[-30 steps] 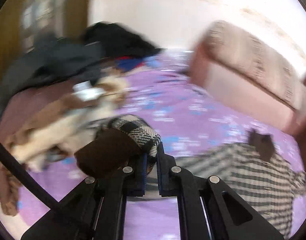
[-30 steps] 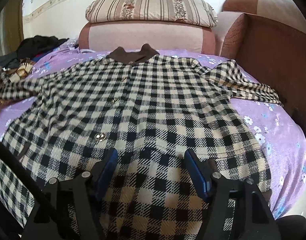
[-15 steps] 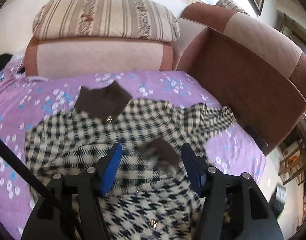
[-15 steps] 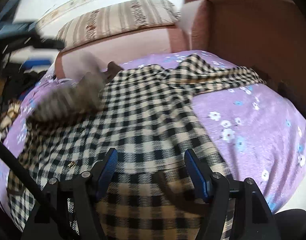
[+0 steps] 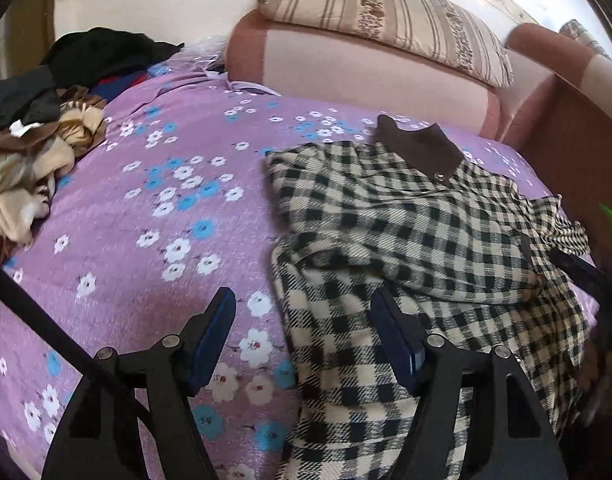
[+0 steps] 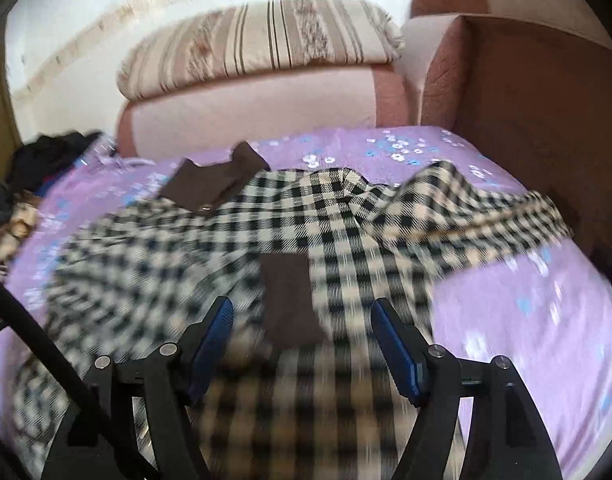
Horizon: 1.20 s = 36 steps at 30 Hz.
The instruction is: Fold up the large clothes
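Note:
A black-and-cream checked coat (image 5: 406, 240) with a brown collar (image 5: 418, 148) lies on the purple flowered sheet (image 5: 165, 216). Its left sleeve is folded across the body; the brown cuff (image 6: 289, 300) rests on the middle of the coat in the right wrist view (image 6: 306, 220). The other sleeve (image 6: 486, 216) stretches out to the right. My left gripper (image 5: 301, 320) is open and empty above the coat's left edge. My right gripper (image 6: 301, 328) is open and empty just above the cuff.
A heap of other clothes (image 5: 37, 128) lies at the far left of the sheet. A striped cushion (image 5: 386, 20) tops the pink sofa back (image 5: 366, 72). A brown armrest (image 6: 526, 100) stands on the right.
The left gripper let go of the sleeve cuff after carrying it over the coat, then swung back left. The sleeve now lies folded across the body. The right gripper stayed open and shifted.

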Each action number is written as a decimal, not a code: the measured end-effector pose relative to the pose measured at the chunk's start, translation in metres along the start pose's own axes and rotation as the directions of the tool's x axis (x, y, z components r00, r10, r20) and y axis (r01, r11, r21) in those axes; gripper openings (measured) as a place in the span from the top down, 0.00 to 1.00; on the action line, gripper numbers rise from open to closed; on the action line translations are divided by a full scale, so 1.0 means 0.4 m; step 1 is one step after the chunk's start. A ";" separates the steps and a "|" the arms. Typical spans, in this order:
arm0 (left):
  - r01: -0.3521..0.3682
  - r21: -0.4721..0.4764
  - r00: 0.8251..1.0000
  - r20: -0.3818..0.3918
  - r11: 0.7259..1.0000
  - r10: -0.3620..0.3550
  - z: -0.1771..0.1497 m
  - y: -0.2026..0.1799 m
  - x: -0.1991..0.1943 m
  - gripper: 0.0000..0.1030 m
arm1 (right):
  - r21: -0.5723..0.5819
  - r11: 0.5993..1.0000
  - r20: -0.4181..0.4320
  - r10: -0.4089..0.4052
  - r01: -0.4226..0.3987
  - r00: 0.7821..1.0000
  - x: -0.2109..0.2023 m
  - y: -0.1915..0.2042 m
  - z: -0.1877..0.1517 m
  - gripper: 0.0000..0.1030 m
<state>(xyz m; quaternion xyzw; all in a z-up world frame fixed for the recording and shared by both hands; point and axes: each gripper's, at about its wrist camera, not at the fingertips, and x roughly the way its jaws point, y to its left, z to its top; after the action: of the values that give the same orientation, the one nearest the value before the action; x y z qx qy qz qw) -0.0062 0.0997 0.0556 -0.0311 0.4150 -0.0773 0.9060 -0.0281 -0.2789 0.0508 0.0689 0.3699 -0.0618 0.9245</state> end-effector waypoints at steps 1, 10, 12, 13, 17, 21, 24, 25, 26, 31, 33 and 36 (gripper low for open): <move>-0.009 0.003 1.000 0.007 1.000 0.009 -0.005 0.001 0.001 0.33 | -0.001 1.000 -0.037 0.010 -0.010 0.999 0.041 -0.001 0.015 0.26; -0.082 0.056 0.996 0.041 0.995 0.080 -0.012 -0.032 -0.002 0.33 | 0.089 0.984 -0.211 0.172 -0.157 0.962 0.185 -0.053 0.097 0.91; -0.087 0.050 0.996 0.018 0.995 0.086 -0.016 -0.041 0.014 0.33 | 0.121 0.991 -0.207 0.073 -0.049 0.976 0.201 -0.106 0.101 0.91; -0.087 0.053 0.996 0.007 0.995 0.087 -0.022 -0.046 0.020 0.33 | 0.124 0.992 -0.207 0.028 -0.002 0.978 0.206 -0.125 0.097 0.91; -0.081 0.067 0.997 -0.013 0.994 0.082 -0.042 -0.058 0.013 0.33 | 0.220 0.975 -0.188 0.073 -0.031 0.980 0.182 -0.237 0.068 0.62; -0.047 0.055 0.998 -0.026 0.997 0.049 -0.054 -0.065 -0.007 0.33 | 0.288 0.953 -0.125 -0.065 0.099 0.990 0.114 -0.388 0.060 0.57; -0.029 0.051 0.999 -0.036 0.998 0.031 -0.061 -0.078 -0.014 0.33 | 0.404 0.891 -0.139 -0.163 0.207 0.977 0.104 -0.563 0.054 0.56; -0.022 0.051 0.999 -0.043 0.998 0.024 -0.063 -0.086 -0.013 0.33 | 0.448 0.864 -0.149 -0.179 0.228 0.972 0.107 -0.620 0.051 0.56; -0.018 0.050 0.999 -0.049 0.999 0.020 -0.065 -0.091 -0.012 0.33 | 0.507 0.825 -0.159 -0.195 0.249 0.968 0.109 -0.690 0.044 0.56; -0.003 0.056 0.996 -0.092 0.998 0.008 -0.068 -0.130 0.006 0.33 | 0.727 0.673 -0.082 -0.111 0.135 0.990 0.134 -0.914 0.037 0.56; -0.010 0.068 0.995 -0.100 0.998 0.017 -0.068 -0.148 0.010 0.33 | 0.737 0.663 -0.080 -0.110 0.133 0.991 0.167 -0.949 0.062 0.56; -0.021 0.070 0.994 -0.102 0.997 0.028 -0.068 -0.157 0.009 0.33 | 0.762 0.635 -0.063 -0.124 0.128 0.990 0.207 -0.988 0.086 0.56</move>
<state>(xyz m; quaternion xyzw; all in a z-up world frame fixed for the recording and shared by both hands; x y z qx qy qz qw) -0.0318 0.0373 0.0428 0.0094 0.4588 -0.0820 0.8847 -0.0108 -0.6784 -0.0143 0.4264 0.3152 -0.2759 0.8017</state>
